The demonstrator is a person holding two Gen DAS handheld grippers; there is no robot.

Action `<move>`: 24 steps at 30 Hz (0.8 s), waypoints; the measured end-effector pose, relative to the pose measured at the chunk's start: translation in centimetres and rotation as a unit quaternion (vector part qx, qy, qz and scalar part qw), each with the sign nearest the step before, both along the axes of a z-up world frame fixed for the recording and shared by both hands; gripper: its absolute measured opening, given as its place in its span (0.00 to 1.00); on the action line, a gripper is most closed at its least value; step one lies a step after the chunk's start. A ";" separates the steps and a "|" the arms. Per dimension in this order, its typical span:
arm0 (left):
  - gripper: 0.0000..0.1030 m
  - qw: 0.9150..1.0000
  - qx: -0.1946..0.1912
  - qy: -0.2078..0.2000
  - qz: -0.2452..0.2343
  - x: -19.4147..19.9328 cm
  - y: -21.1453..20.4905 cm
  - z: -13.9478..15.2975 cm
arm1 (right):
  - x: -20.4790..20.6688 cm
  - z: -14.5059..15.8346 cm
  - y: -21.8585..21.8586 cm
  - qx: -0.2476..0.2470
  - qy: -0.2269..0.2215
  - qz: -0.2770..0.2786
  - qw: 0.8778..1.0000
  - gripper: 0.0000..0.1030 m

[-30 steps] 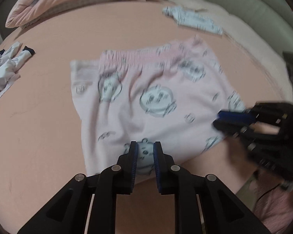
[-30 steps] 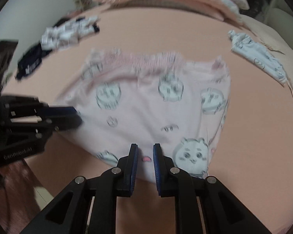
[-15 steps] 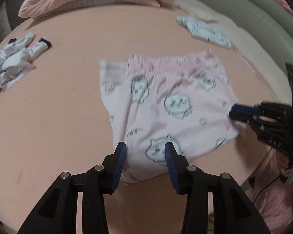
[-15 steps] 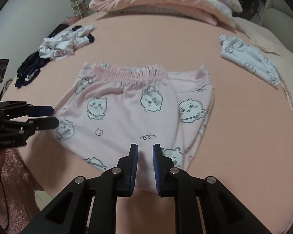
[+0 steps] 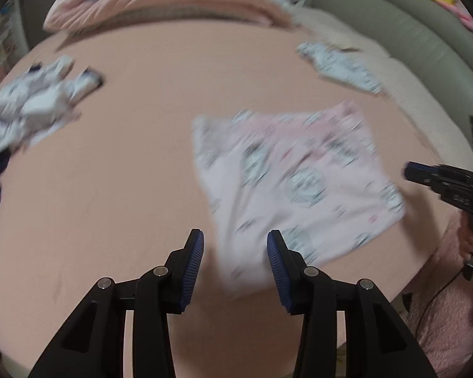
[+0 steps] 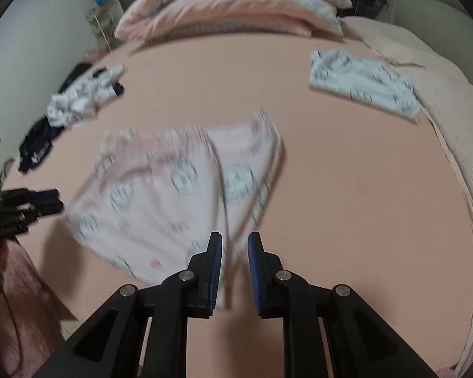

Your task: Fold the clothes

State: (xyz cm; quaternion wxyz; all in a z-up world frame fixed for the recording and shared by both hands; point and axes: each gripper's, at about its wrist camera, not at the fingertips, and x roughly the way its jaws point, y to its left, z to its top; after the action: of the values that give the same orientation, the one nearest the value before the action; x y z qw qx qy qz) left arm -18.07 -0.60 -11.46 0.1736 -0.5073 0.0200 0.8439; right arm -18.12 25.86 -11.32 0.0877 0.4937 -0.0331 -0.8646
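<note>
Pink shorts [image 5: 299,173] printed with cartoon faces lie flat on the peach bed sheet, one side folded over the other [image 6: 160,195]. My left gripper [image 5: 235,234] hangs above their near corner, jaws wide open, nothing touching the pads. My right gripper [image 6: 235,236] hovers over the shorts' near hem with a narrow gap between its pads. The cloth shows below that gap and is not pinched. From the left wrist view, the right gripper [image 5: 408,168] sits just off the shorts' right edge. The left gripper [image 6: 58,200] shows at the left of the right wrist view. Both views are motion-blurred.
A white patterned garment [image 6: 362,85] lies at the far right. A crumpled white and navy pile [image 6: 78,100] and a dark garment [image 6: 37,148] lie at the far left. A folded quilt [image 6: 230,3] sits at the back, a cream blanket [image 6: 451,126] along the right. The bed's edge is close in front.
My left gripper opened off the shorts' near hem. Both grippers rose and drew back toward the bed's near edge, and the right one came away from the shorts' side edge.
</note>
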 end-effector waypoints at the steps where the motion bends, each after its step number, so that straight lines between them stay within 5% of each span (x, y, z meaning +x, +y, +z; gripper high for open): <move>1: 0.38 1.000 0.000 0.005 -0.011 -0.2 1.0 0.0 | -0.6 0.3 -0.5 0.001 0.007 0.005 1.000 0.16; 6: 0.38 0.999 -0.013 -0.003 -0.052 -2.1 4.3 -2.1 | -2.5 -1.2 -4.6 0.014 -0.008 0.045 0.999 0.16; 9: 0.39 0.994 -0.091 -0.025 -0.046 -2.4 4.2 -4.2 | -2.7 -3.5 -5.5 0.044 -0.028 0.060 0.997 0.16; 14: 0.39 0.997 -0.078 -0.029 -0.004 -2.5 0.3 -3.3 | -2.6 -4.1 -3.0 0.048 -0.050 0.056 0.996 0.15; 17: 0.38 1.000 -0.018 -0.004 -0.002 -3.2 -0.2 -1.7 | -3.3 -2.4 -1.9 0.065 -0.029 0.043 0.997 0.15; 19: 0.38 1.000 0.017 0.021 -0.012 -3.7 0.7 -0.7 | -4.4 -1.4 -2.2 0.030 -0.016 0.047 0.998 0.15; 24: 0.38 0.998 -0.034 0.030 -0.053 -6.8 6.2 -2.6 | -7.6 -2.8 -7.2 0.025 -0.024 0.098 0.995 0.15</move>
State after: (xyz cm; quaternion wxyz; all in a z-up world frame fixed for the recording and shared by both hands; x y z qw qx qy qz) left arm -24.86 5.62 -14.03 0.2002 -0.4854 0.0811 0.8472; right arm -25.71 18.63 -14.12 0.1586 0.5171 0.0344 -0.8404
